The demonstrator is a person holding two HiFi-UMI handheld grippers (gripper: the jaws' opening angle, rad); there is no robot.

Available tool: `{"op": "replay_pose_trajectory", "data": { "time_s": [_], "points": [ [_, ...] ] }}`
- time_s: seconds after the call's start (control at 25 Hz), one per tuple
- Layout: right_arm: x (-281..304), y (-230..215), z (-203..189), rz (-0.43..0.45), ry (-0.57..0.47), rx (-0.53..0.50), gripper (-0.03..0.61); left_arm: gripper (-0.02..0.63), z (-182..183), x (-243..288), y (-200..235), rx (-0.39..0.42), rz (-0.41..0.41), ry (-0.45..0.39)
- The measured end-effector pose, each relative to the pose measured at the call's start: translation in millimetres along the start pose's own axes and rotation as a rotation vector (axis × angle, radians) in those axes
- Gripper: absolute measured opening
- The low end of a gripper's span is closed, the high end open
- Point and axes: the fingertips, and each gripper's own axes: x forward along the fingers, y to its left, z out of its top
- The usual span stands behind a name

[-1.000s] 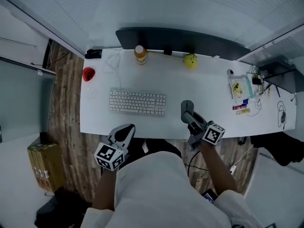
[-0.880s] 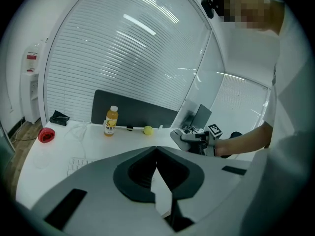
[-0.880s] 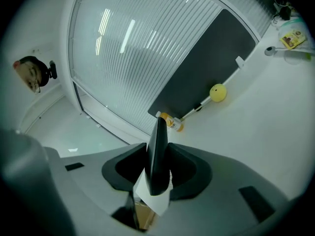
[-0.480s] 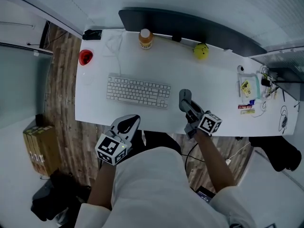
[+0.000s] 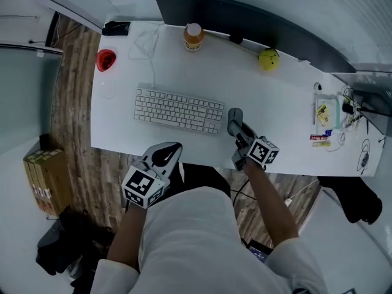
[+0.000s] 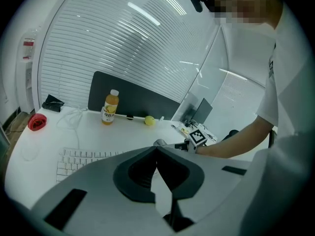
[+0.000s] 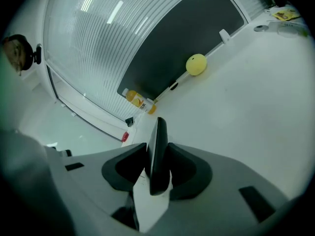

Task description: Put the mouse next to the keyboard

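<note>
A dark grey mouse (image 5: pixel 235 119) sits between the jaws of my right gripper (image 5: pixel 237 129), which is shut on it, just right of the white keyboard (image 5: pixel 179 110) on the white desk (image 5: pixel 282 103). In the right gripper view the mouse (image 7: pixel 157 151) fills the gap between the pads. I cannot tell whether it touches the desk. My left gripper (image 5: pixel 166 155) hangs off the desk's front edge below the keyboard, jaws shut and empty. The left gripper view shows the keyboard (image 6: pixel 78 162) and the mouse (image 6: pixel 159 142) beyond its jaws.
An orange juice bottle (image 5: pixel 193 37), a yellow ball (image 5: pixel 267 59) and a dark panel (image 5: pixel 245 20) line the desk's back edge. A red object (image 5: pixel 106 59) and a white cable (image 5: pixel 146 45) lie back left. Small clutter (image 5: pixel 327 120) sits at the right end.
My right gripper has carried the mouse left, closing the gap to the keyboard's right end. The left gripper has stayed near the front edge.
</note>
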Motion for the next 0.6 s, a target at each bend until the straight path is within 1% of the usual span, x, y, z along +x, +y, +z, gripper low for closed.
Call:
{"op": "replay_pose_trajectory", "data": {
  "time_s": [0.28, 0.6],
  "points": [
    [17, -22, -15, -0.092, 0.04, -0.072, 0.15, 0.018, -8, 9, 4, -0.018, -0.014, 0.021],
    [29, -35, -28, -0.155, 0.062, -0.121, 0.15, 0.018, -11, 8, 15, -0.043, -0.011, 0.029]
  ]
}}
